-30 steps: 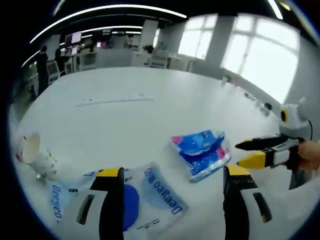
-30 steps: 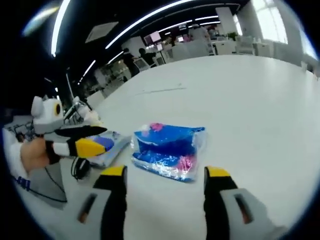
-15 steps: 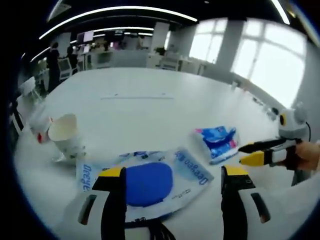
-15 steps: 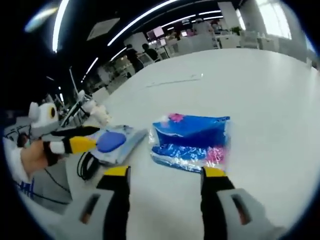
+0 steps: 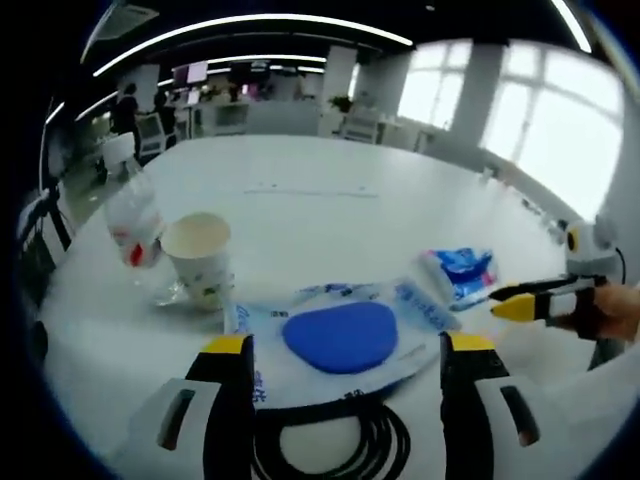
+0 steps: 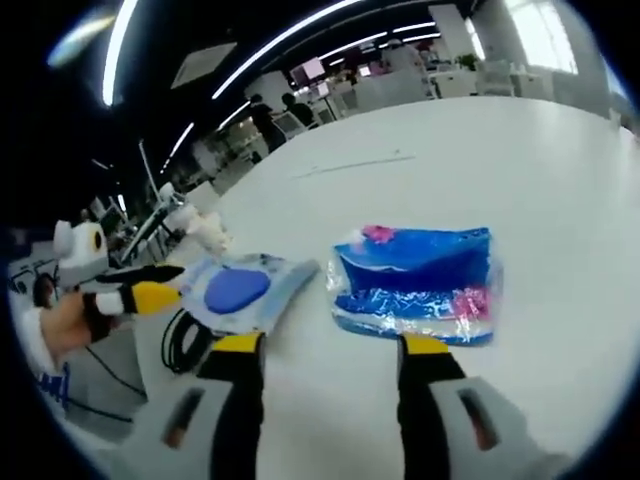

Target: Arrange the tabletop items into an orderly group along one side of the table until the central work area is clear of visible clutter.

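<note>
The white desk spreads across the middle of the left gripper view and across the upper right of the right gripper view.

In the left gripper view the left gripper rises from the bottom edge, level and pointing across the desk. Its yellow-tipped jaws stand wide apart, released, holding nothing. Between the jaws lies a white wipes pack with a blue oval lid, flat on the desk in the lower centre. Just below it, at the bottom edge, sits a coiled black cable, partly under the pack's near edge. Left of centre a paper cup stands upright, with a clear plastic bottle just beside it further left. A blue tissue packet lies at centre right, near the pack. At the far right edge a hand holds the right gripper level, its tips pointing left toward the packet; its jaws look close together from here.

In the right gripper view the right gripper rises from the bottom, jaws apart and released, empty. The tissue packet lies just above the right jaw, centre right. The wipes pack lies left of centre, cable beside it. At the left edge a hand holds the left gripper, pointing right at the pack.
</note>
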`<state>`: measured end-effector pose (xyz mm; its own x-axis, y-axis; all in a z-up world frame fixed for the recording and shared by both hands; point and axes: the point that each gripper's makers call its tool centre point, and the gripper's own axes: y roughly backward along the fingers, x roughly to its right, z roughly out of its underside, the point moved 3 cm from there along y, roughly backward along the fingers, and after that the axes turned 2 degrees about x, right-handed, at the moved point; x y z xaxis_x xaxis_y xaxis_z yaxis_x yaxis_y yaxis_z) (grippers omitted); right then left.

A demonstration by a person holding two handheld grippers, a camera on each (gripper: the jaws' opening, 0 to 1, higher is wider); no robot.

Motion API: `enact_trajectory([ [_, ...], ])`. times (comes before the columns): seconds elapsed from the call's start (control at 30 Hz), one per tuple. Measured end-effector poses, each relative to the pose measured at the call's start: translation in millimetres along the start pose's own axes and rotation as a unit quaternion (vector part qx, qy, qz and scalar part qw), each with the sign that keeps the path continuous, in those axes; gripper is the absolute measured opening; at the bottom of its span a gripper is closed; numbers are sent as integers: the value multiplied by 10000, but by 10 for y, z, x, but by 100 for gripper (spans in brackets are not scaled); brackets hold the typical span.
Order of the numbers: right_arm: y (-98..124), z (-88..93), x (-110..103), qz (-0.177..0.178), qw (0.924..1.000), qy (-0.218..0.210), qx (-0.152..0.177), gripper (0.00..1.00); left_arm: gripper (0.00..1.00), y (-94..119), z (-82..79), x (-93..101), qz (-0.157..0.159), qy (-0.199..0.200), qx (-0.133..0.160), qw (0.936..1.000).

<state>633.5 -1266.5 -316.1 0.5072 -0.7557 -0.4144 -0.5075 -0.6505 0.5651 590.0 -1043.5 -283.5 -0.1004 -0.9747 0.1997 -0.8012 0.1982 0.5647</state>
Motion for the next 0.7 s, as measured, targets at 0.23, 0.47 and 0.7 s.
enact_trajectory([
  [0.23, -62, -25, -168, -120, 9998, 145, -36, 48, 71, 3, 14, -46, -16, 31, -22, 10000],
  [0.47, -194, -67, -342, -368, 9993, 56, -71, 43, 70, 38, 40, -169, -117, 101, -20, 9999],
  [0.7, -356, 5, -483, -511, 9981, -100, -330, 40, 64, 80, 163, -406, -441, 492, -222, 9976],
])
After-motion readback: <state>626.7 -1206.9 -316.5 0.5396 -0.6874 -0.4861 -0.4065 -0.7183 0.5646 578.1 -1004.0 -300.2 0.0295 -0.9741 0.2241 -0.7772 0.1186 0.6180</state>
